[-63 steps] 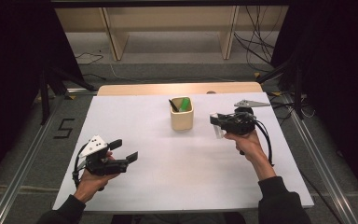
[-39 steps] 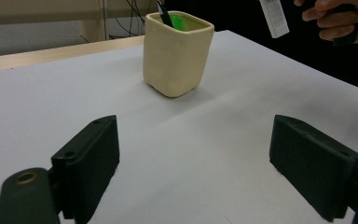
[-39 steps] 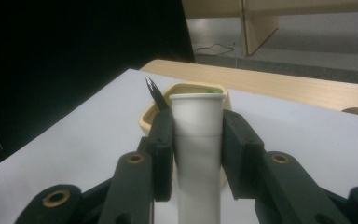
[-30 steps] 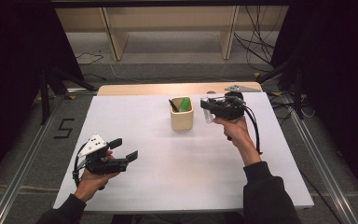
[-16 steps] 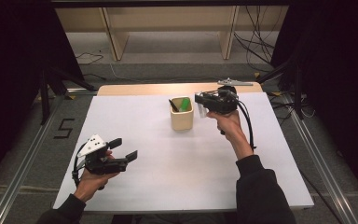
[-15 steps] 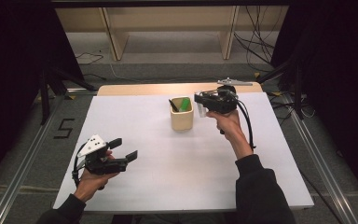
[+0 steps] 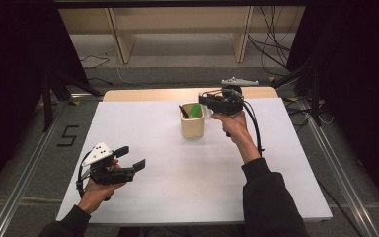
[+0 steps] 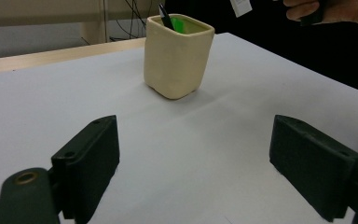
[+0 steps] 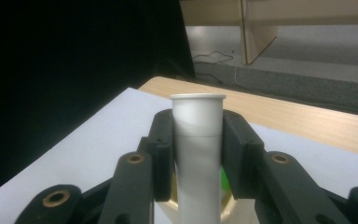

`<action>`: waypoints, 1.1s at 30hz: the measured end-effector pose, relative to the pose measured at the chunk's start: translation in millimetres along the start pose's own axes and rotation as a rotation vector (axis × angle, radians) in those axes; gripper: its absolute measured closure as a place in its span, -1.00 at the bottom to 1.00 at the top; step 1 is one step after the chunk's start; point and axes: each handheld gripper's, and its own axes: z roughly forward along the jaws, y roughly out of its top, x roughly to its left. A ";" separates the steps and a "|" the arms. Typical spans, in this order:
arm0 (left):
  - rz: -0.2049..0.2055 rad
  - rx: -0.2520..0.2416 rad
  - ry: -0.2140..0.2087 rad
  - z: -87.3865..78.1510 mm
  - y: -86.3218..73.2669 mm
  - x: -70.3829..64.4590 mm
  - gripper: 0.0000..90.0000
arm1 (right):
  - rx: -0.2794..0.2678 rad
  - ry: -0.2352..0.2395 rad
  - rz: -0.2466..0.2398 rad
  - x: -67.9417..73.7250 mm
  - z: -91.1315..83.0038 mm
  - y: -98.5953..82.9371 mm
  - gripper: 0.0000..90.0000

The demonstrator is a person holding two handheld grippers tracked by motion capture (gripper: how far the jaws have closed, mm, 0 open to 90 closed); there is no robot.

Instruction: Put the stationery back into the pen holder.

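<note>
A cream cup (image 7: 192, 127) stands on the white table mat, with a black pen (image 7: 183, 111) and a green item (image 7: 196, 109) in it. My right gripper (image 7: 204, 101) hovers at the cup's right rim, shut on an upright white cylinder (image 9: 198, 154). The cup's rim (image 9: 168, 208) shows just below that cylinder. My left gripper (image 7: 132, 158) rests near the front left of the mat, open and holding nothing. In the left gripper view the cup (image 8: 177, 58) stands ahead between the widely parted jaws, well beyond them.
The white mat (image 7: 158, 148) covers a wooden table whose back edge (image 7: 148, 94) shows bare. Metal rails (image 7: 24, 173) run along both sides. Wooden shelving legs and cables stand on the floor behind.
My right gripper has carried the white cylinder left and farther back, from the mat's right side to the cup's rim. The left gripper has stayed put.
</note>
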 end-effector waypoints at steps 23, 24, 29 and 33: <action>-0.002 -0.007 -0.004 -1.2 0.0 -0.1 -0.66 | 0.014 -0.019 -0.001 7.8 35.4 8.2 0.50; -0.002 -0.007 -0.004 -1.2 0.0 -0.1 -0.66 | 0.017 -0.021 0.001 7.8 36.6 8.3 0.50; -0.001 -0.004 -0.005 -1.2 -0.1 -0.8 -0.66 | 0.020 -0.032 0.009 6.3 42.0 6.9 0.51; 0.000 -0.002 -0.008 -0.8 -0.1 -1.4 -0.66 | 0.024 -0.043 0.010 4.8 45.6 5.3 0.50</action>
